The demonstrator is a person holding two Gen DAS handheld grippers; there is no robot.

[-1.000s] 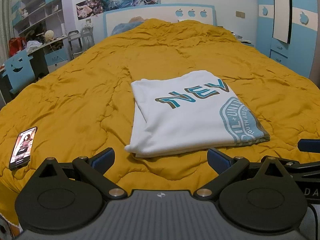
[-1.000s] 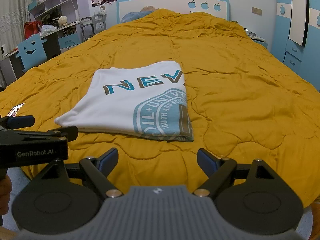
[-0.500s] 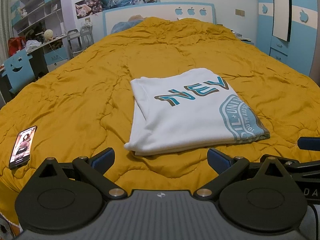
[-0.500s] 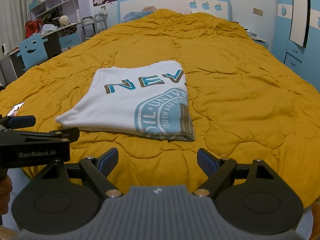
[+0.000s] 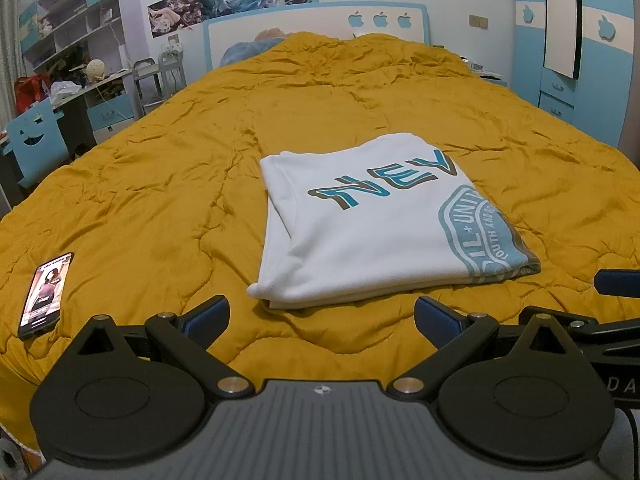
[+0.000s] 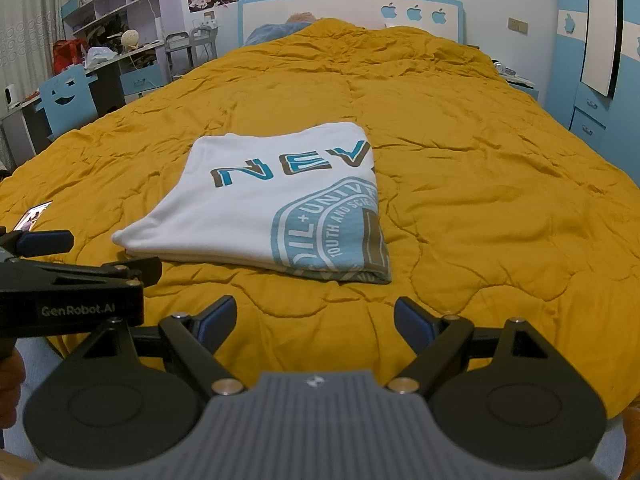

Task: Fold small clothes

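Even, fairly bright indoor light falls from overhead; shadows are soft and faint. Both views are sharp at the centre, with strong fisheye bending and dark vignetted corners.

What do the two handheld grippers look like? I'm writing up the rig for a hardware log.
Both match. The left gripper and right gripper have black linkage arms with silver pivot pins, two round black discs, a ribbed grey central body with a small round emblem, and dark blue finger pads. From the right wrist view, the left gripper's black side reads "GenRobot.AI" in white. No sleeves show.
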